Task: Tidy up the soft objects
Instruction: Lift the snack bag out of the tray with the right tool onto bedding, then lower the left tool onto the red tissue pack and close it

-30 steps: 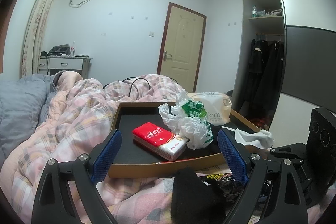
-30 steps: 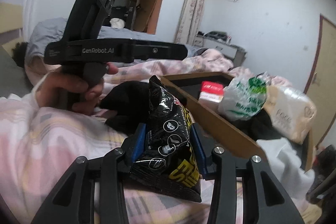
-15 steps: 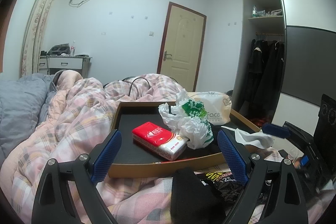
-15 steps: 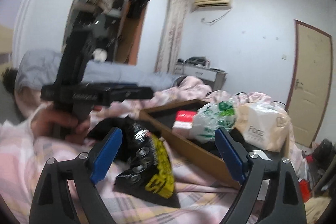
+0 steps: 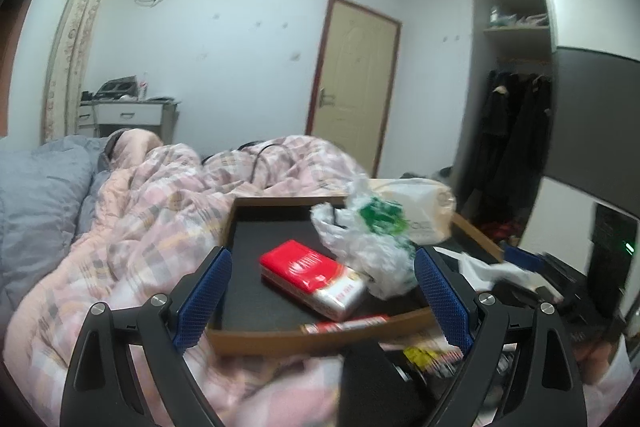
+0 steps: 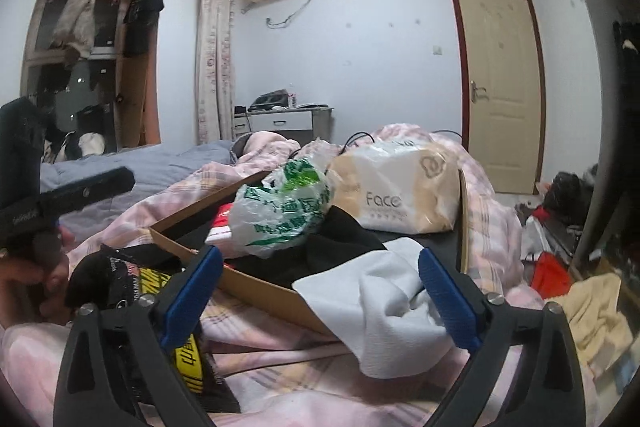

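Observation:
My right gripper [image 6: 320, 287] has its jaws opening wide, with nothing pressed between the pads. Beyond them a white cloth [image 6: 384, 291] hangs over the rim of the brown tray [image 6: 256, 287]. The black-and-yellow snack bag [image 6: 152, 279] lies loose on the duvet by its left finger. In the tray are a red tissue pack [image 5: 308, 273], a white-and-green plastic bag [image 5: 368, 247], a beige "Face" tissue pack [image 6: 400, 191] and a black garment [image 6: 340, 247]. My left gripper [image 5: 322, 291] is open and empty, just short of the tray's near rim. A black cloth [image 5: 368, 383] lies below it.
The tray rests on a pink plaid duvet [image 5: 132, 227] with a grey pillow [image 5: 36, 195] at the left. A hand [image 6: 36, 279] holds the left gripper's handle. A wardrobe with dark coats [image 5: 512, 147] and floor clutter [image 6: 552, 267] are on the right.
The right gripper let go of the snack bag, opened wide and swung right toward the tray; the bag now lies on the duvet. The left gripper has hardly moved.

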A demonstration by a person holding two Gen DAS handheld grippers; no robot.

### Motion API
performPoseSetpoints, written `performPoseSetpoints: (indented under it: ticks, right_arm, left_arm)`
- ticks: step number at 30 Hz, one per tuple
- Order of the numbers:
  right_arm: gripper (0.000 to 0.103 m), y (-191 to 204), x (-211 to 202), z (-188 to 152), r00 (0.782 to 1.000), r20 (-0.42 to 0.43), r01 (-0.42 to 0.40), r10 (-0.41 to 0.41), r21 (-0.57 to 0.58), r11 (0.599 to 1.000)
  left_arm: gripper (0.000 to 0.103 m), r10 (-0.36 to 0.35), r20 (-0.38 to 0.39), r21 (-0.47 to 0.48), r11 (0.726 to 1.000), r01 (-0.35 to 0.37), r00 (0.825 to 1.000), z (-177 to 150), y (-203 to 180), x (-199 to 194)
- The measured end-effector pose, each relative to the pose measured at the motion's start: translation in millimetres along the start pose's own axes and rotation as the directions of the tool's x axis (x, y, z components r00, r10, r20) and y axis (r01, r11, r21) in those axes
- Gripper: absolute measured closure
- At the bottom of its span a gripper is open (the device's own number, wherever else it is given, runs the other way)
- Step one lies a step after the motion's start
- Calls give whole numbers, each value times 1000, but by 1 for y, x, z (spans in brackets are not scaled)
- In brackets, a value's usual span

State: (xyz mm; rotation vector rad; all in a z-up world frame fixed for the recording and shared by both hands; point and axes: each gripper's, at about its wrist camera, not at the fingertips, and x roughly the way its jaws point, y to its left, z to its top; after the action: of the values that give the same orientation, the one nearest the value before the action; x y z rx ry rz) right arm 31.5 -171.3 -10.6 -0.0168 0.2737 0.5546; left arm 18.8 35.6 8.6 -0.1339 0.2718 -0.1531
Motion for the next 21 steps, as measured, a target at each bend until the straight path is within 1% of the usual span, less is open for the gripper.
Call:
performPoseSetpoints:
  ticks: [2, 3, 4, 5, 7, 8, 10, 11, 12, 13, 14, 16, 17, 19, 21]
  right_arm:
    - [5, -1, -3, 0, 1000, -4, 13, -13, 2, 1000]
    - [5, -1, -3, 0, 1000, -6, 19, -19, 5, 1000]
    - [4, -7, -5, -1, 1000, -7, 21, -20, 9, 1000]
    - [4, -8, -5, 0, 1000, -12, 22, -21, 14, 1000]
    - [4, -10, -4, -1, 1000, -15, 19, -19, 19, 1000]
    - [4, -10, -5, -1, 1000, -14, 19, -18, 18, 1000]
    - [4, -10, -4, -1, 1000, -13, 19, -18, 16, 1000]
    - [4, -10, -5, -1, 1000, -10, 15, -15, 16, 1000]
    - [4, -11, -5, -1, 1000, -10, 12, -12, 18, 1000]
    - [4, -11, -5, -1, 1000, -11, 10, -10, 20, 1000]
    - [4, -11, -5, -1, 1000, -11, 9, -9, 20, 1000]
    - [4, -12, -5, -1, 1000, -11, 8, -8, 19, 1000]
    - [4, -11, -5, -1, 1000, -12, 8, -8, 19, 1000]
    - [4, -11, -5, -1, 1000, -12, 8, -7, 19, 1000]
    - [4, -12, -4, 0, 1000, -13, 6, -6, 19, 1000]
  left_arm:
    - [12, 17, -52, -1, 1000, -17, 999, 11, 1, 17]
    - [12, 4, -92, -9, 1000, -5, 996, 16, 1, 27]
    - [12, -11, -138, -24, 1000, 8, 990, 18, 1, 37]
    - [12, -34, -197, -50, 998, 24, 980, 21, 2, 50]
    - [12, -67, -313, -114, 993, 33, 947, 23, 7, 74]
    - [12, -92, -377, -160, 987, 33, 922, 21, 11, 89]
    - [12, -125, -463, -215, 976, 25, 877, 16, 15, 110]
    - [12, -123, -504, -230, 973, 5, 855, 13, 17, 121]
    - [12, -107, -537, -229, 973, -23, 837, 11, 18, 129]
    - [12, -86, -563, -227, 972, -54, 822, 9, 18, 135]
    - [12, -75, -574, -232, 970, -74, 815, 7, 19, 138]
    - [12, -74, -572, -244, 966, -84, 817, 7, 18, 139]
    - [12, -60, -571, -236, 967, -94, 819, 8, 16, 139]
    - [12, -37, -578, -209, 972, -104, 815, 8, 11, 139]
    - [12, -10, -593, -169, 979, -112, 805, 7, 6, 140]
